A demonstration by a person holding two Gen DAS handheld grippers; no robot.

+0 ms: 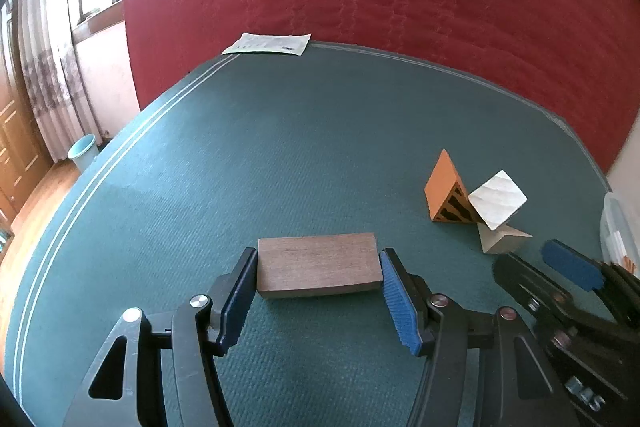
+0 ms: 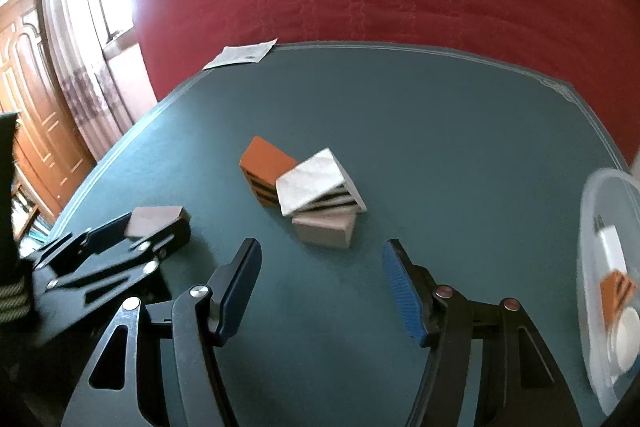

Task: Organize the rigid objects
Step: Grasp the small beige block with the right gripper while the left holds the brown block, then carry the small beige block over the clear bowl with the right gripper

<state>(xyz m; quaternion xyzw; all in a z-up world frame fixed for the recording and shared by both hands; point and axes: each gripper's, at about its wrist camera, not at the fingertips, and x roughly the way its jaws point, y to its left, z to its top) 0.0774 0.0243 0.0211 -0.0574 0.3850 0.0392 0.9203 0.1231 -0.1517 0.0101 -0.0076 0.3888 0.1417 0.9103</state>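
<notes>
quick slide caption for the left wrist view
Left gripper open around a flat brown wooden block on green felt table, not yet clamped.

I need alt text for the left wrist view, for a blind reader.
The left tongs stand open around a flat brown wooden block on a green table. To the right, an orange wedge and white blocks cluster together.

The brown block looked like matt wood with fine grain. The surface wore a ribbed green cloth. Claw pads were ridged blue rubber; the bin was translucent plastic.
</notes>
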